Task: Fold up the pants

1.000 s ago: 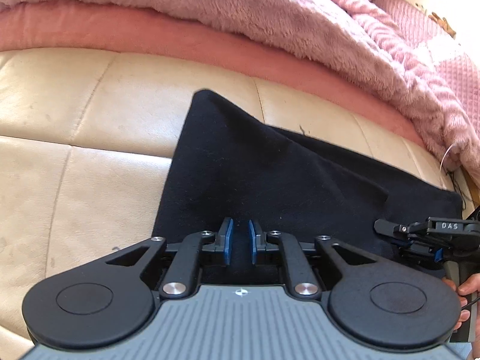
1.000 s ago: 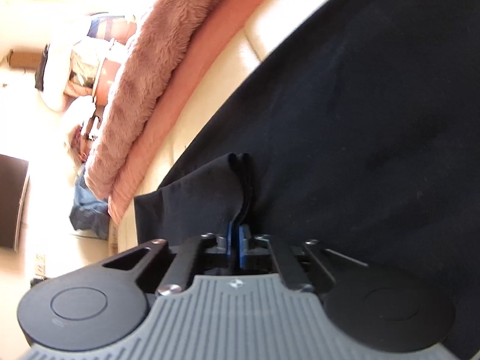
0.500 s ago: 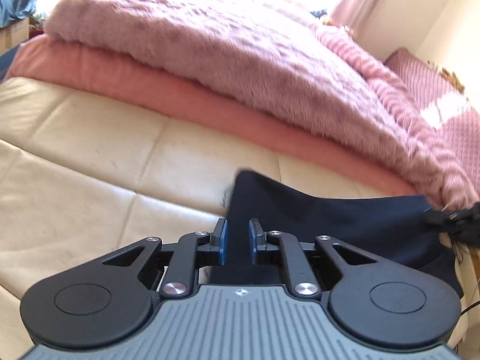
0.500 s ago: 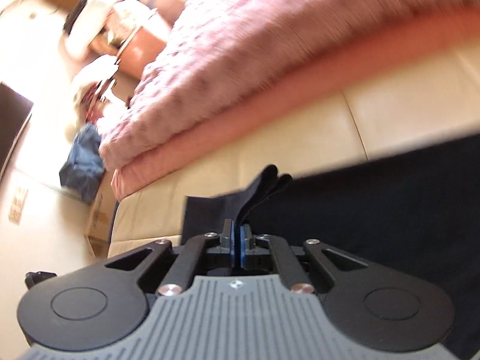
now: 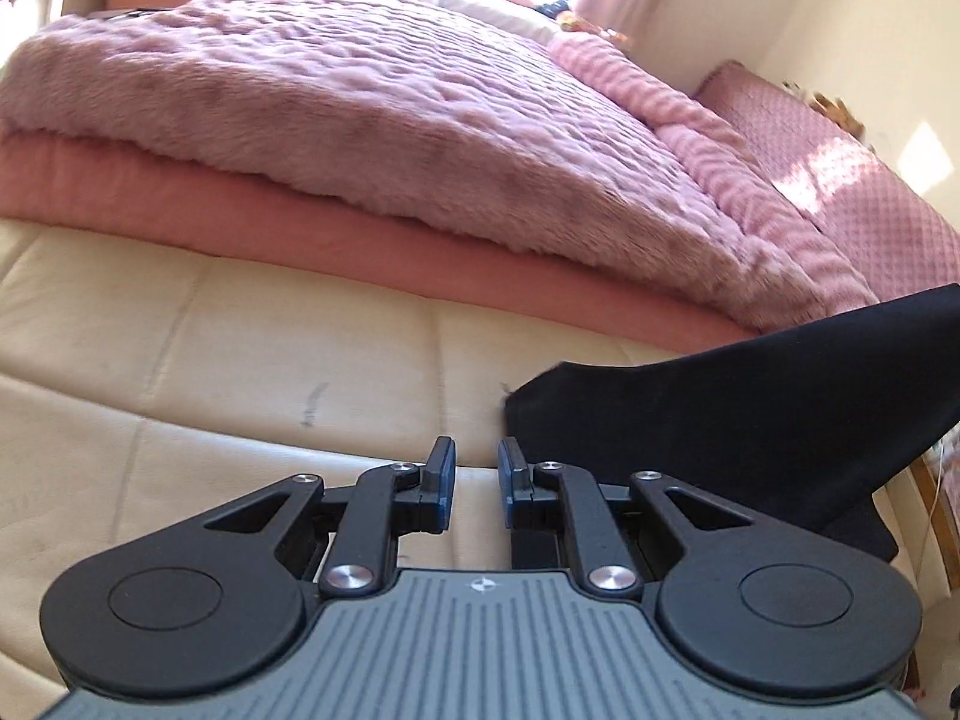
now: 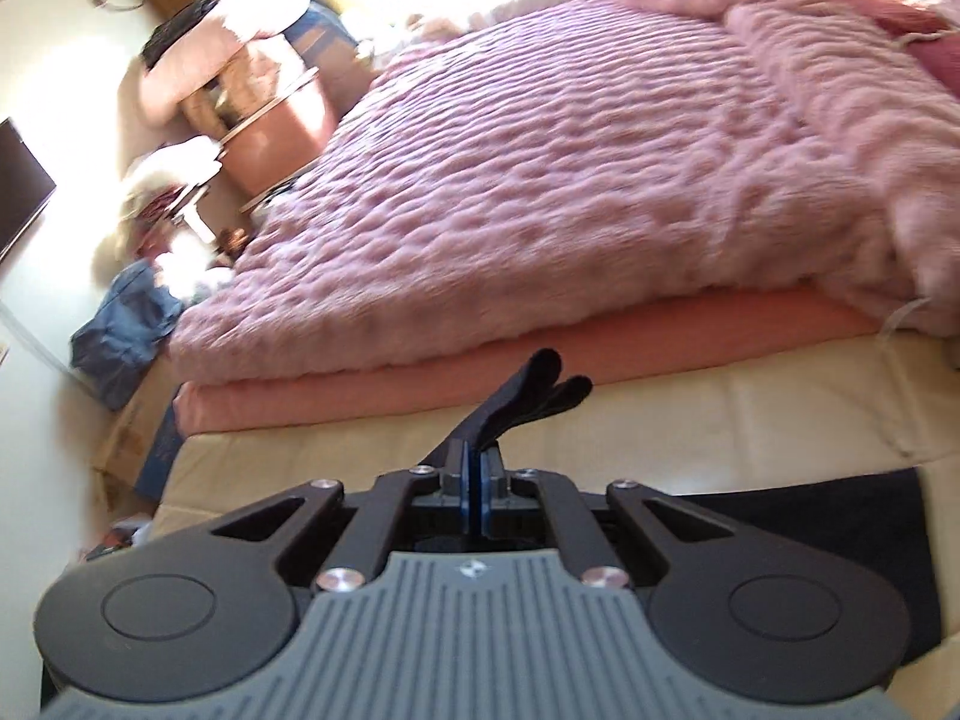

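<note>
The black pants (image 5: pixel 720 420) lie on the cream leather surface (image 5: pixel 240 372), to the right of my left gripper (image 5: pixel 476 474). Their right part rises off the surface toward the frame's edge. My left gripper is open by a narrow gap, and only cream leather shows between its blue pads. My right gripper (image 6: pixel 478 462) is shut on a pinched fold of the pants (image 6: pixel 534 390), which sticks out past its fingertips. It holds the fold above the surface. More black cloth (image 6: pixel 840 516) hangs or lies low at the right in the right wrist view.
A fluffy pink blanket (image 5: pixel 420 120) lies over a salmon sheet (image 5: pixel 360 240) just behind the cream leather. In the right wrist view, a blue garment (image 6: pixel 120 324), a brown tub (image 6: pixel 276 138) and a dark screen (image 6: pixel 18 180) stand at the far left.
My right gripper rose and rolled upright, lifting its pinched fold off the surface. My left gripper lifted and shifted left: the pants, earlier under its pads, now lie to its right.
</note>
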Available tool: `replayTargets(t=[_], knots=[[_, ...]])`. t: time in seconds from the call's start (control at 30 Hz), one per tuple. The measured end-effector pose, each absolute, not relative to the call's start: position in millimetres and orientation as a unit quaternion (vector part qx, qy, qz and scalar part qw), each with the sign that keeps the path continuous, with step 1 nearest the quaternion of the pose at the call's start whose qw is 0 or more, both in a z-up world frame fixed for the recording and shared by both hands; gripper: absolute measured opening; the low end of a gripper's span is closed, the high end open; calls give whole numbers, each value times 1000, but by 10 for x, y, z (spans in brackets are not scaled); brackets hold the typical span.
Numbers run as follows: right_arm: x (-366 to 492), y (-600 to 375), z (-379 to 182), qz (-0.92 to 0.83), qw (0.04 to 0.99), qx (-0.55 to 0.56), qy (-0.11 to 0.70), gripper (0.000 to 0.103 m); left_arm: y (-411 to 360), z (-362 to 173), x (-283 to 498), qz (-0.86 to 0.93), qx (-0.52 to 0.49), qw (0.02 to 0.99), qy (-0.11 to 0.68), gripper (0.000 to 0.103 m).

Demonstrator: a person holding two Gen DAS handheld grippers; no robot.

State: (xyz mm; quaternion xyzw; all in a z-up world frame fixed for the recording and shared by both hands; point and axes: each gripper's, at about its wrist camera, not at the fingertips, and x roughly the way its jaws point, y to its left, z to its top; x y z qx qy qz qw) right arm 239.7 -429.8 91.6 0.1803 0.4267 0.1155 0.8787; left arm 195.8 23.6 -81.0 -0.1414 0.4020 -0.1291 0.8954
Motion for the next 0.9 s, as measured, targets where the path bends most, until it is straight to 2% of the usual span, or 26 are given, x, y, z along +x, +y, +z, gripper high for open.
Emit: replayTargets(t=[0.1,0.27,0.47,0.63,0.77,0.9], knots=[[2241,-4893,777,73,880,188,431,0,-71,-844,2052,-150,-118,891,412,16],[2091,-5679,243,8,871,203,448,0,-544,-941,2210,-178,-92,881,429,16],[2171,-5940,-798,-44,854,187,484,0,-1090,-1193,2280,-200,-46,867,454,16],[2195,-5974,-1266,-66,854,148,495,0,-1222,-1391,2306,-195,-30,857,476,16],[2167,-6044,-1421,-70,859,154,484,0,-1239,-1431,2313,-190,-22,855,482,16],[2086,-5884,-986,-43,886,162,433,0,-1235,-1402,2326,-195,-15,855,480,16]])
